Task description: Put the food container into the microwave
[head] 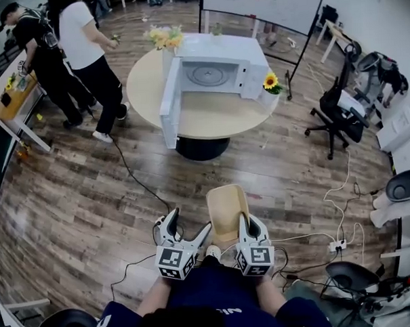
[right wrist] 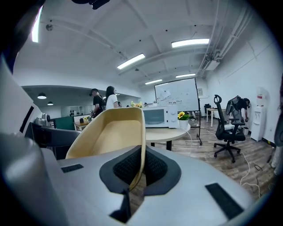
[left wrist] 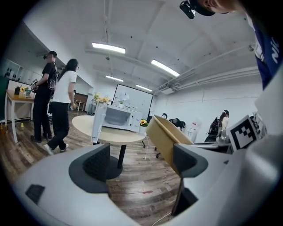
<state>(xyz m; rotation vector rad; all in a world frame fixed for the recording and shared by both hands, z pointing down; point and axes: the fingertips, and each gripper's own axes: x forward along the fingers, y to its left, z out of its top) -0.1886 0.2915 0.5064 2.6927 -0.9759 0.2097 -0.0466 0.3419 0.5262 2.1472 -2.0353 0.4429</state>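
The tan food container (head: 227,207) hangs above the wooden floor in front of me, with my right gripper (head: 244,223) shut on its right rim. In the right gripper view the container (right wrist: 110,137) rises to the left of the shut right gripper (right wrist: 142,170). My left gripper (head: 189,224) stands open beside the container's left side; nothing lies between its pads. From the left gripper (left wrist: 141,161) the container (left wrist: 164,134) shows just past the right finger. The white microwave (head: 218,71) stands on the round table (head: 203,122) ahead, with its door (head: 170,103) swung open.
Two people (head: 85,49) stand at the far left near a small desk (head: 12,93). A sunflower vase (head: 271,85) sits by the microwave's right side. Cables (head: 134,179) cross the floor. An office chair (head: 335,116) stands to the right of the table.
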